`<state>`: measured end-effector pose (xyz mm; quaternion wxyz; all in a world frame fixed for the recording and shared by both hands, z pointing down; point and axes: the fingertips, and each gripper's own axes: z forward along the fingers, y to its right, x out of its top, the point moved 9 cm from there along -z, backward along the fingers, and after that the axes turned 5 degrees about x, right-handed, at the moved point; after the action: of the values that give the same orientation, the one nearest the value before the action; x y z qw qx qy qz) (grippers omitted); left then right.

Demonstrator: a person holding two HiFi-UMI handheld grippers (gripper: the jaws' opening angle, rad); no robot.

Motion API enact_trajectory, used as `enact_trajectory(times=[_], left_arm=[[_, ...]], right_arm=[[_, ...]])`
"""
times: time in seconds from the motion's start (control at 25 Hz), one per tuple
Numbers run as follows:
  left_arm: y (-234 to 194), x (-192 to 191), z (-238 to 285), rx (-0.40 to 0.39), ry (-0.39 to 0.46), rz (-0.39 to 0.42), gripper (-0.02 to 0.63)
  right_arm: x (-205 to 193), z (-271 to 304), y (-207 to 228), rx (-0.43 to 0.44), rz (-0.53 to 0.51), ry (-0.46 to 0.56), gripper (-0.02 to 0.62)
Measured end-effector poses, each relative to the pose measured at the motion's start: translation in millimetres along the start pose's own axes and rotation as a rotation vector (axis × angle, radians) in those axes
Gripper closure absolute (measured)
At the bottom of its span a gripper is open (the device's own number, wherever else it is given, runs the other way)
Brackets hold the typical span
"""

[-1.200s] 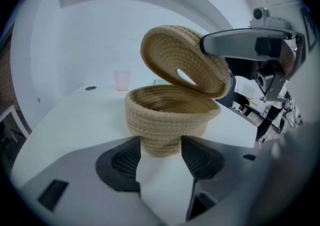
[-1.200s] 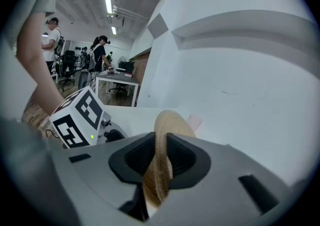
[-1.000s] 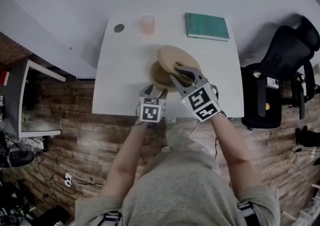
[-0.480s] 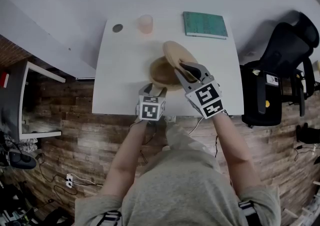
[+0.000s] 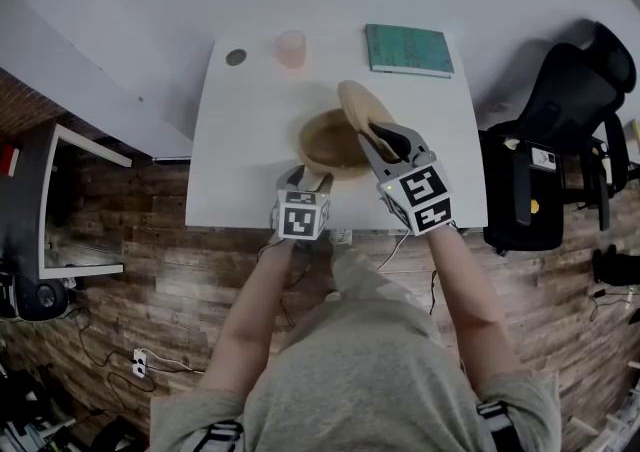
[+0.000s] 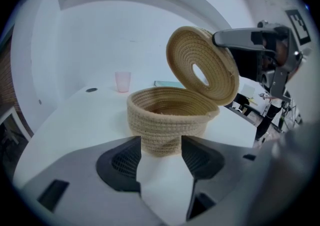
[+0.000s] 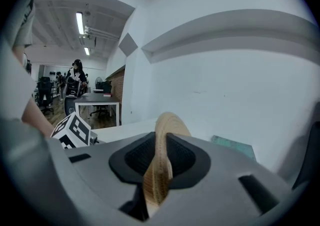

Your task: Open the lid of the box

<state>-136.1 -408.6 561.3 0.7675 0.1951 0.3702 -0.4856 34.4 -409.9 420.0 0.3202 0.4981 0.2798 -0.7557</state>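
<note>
since the lid (image 5: 355,103) is already off, the woven box (image 5: 325,145) sits open near the middle of the white table (image 5: 240,160), a bit toward the near edge. the lid's tipped up on edge over the box's right rim, and the right gripper (image 5: 378,132) has its jaws clamped on the lid's rim. the left gripper (image 5: 304,180) is right at the box's near side, jaws apart, squeezing nothing. further back are a pink cup (image 5: 291,48), a small dark round thing (image 5: 236,57) and a green book (image 5: 410,50), all well apart from the box. black office chair (image 5: 580,100) right of the table.
</note>
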Motion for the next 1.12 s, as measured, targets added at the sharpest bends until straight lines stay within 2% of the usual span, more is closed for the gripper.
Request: enact_trajectory(times=[0.52, 1.12], left_arm=[[13.6, -6.0, -50.8, -0.006, 0.084, -0.040, 0.375], [38.2, -18.5, -144.4, 0.056, 0.229, -0.118, 0.541]], right_arm=[[-10.4, -49.0, -11.2, -0.096, 0.137, 0.065, 0.523], [-18.6, -124.8, -62.9, -0.116, 0.267, 0.170, 0.525]])
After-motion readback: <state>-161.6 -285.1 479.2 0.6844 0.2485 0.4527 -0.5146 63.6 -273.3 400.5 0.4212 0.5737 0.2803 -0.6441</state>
